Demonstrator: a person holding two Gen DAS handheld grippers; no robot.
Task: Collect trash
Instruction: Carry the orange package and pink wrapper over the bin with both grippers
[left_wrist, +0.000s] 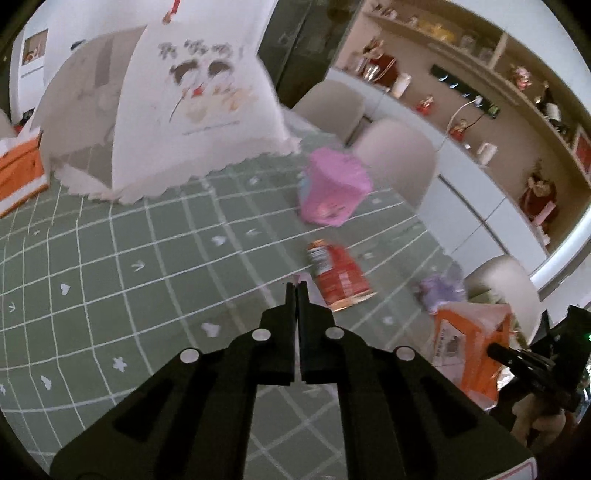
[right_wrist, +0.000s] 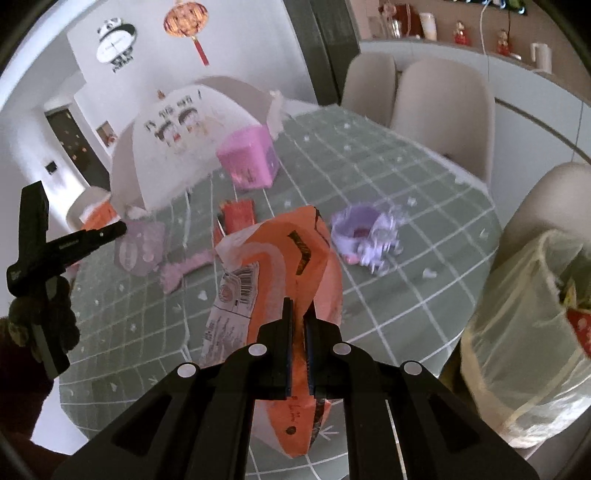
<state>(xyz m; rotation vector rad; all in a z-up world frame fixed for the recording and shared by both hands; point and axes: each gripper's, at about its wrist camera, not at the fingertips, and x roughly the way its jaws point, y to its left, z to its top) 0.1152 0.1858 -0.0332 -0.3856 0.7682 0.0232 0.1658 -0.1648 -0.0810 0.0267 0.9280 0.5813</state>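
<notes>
From the left wrist, the left gripper (left_wrist: 296, 284) has its two black fingers pressed flat together, with nothing visible between them. Below lies a sage-green tablecloth (left_wrist: 110, 258) crossed by a thin white grid and dotted with small white shapes. Just past the fingertips lies a flattened red packet (left_wrist: 340, 277), glossy and creased. Farther off sits a pink carton (left_wrist: 332, 188) with faceted sides, and beyond it a white mesh food cover (left_wrist: 192, 110), dome-shaped with a lace hem and a printed cartoon. A crumpled lilac wrapper (left_wrist: 441, 291) lies to the right, near the orange-and-white plastic bag (left_wrist: 469, 350) held by the other tool.

From the right wrist, the right gripper (right_wrist: 299, 314) is clamped narrowly on that orange-and-white plastic bag (right_wrist: 280, 266) — thin, wrinkled film with a barcode label, hanging raised over the cloth (right_wrist: 406, 206). Behind it sits the lilac wrapper (right_wrist: 364, 236), shredded at its edge. At the right edge, beside the table, stands a translucent yellowish bin liner (right_wrist: 524, 332) — slack and crinkled.
</notes>
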